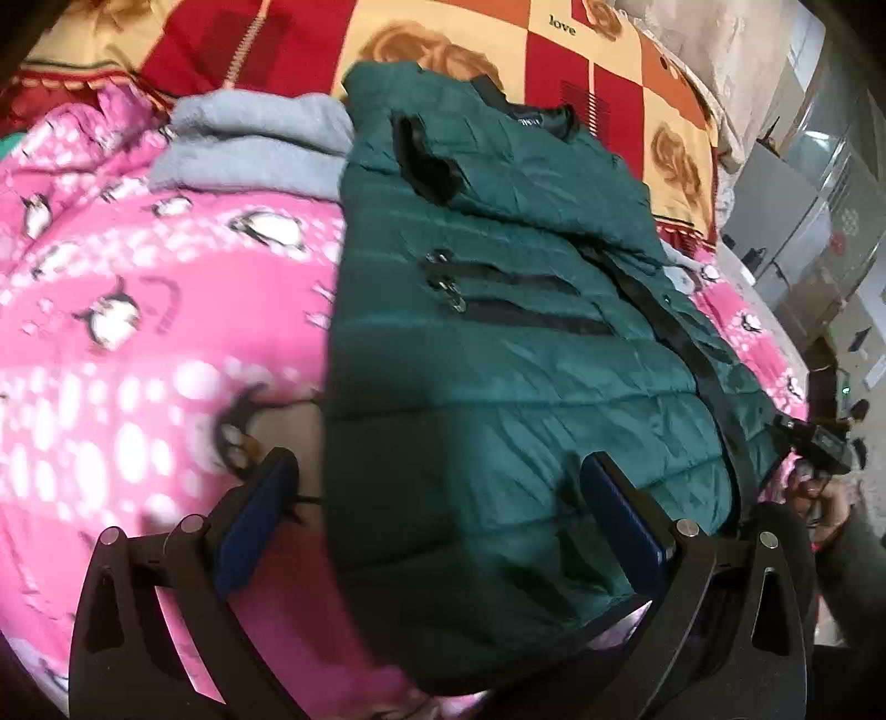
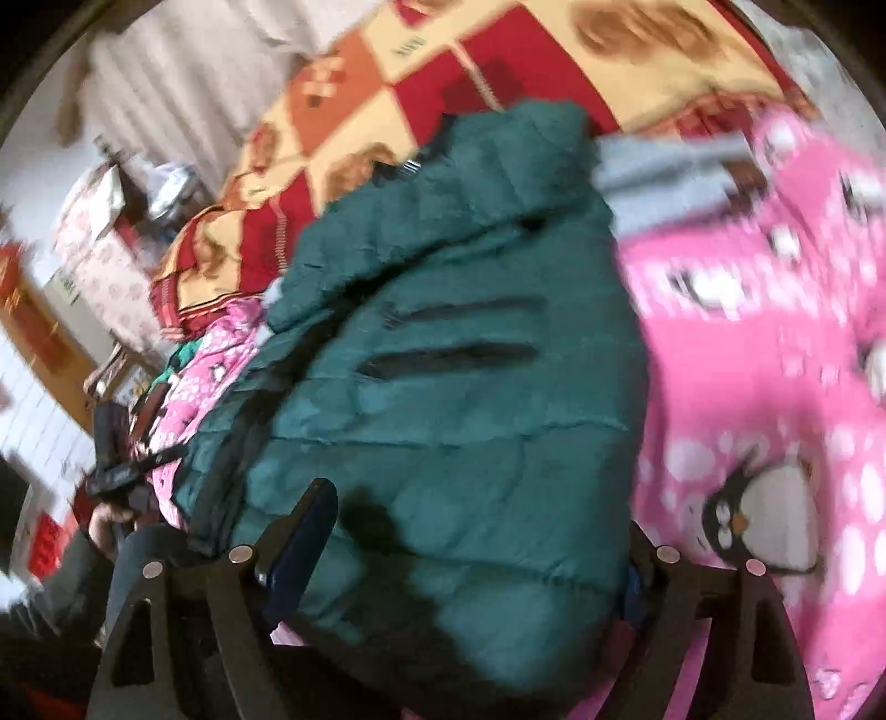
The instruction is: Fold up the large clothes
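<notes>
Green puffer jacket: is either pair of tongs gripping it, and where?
Neither grips the green puffer jacket. Left tongs and right tongs are both wide open, straddling its near hem.

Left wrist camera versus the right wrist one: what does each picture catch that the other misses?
Only the left wrist view shows the word "love" on the checked blanket, metal zipper pulls on the jacket's pockets, and the open left gripper.

Only the right wrist view shows a patterned box by the wall and the open right gripper.

Both show the green puffer jacket lying on the pink penguin blanket, with a folded grey garment beside it.
</notes>
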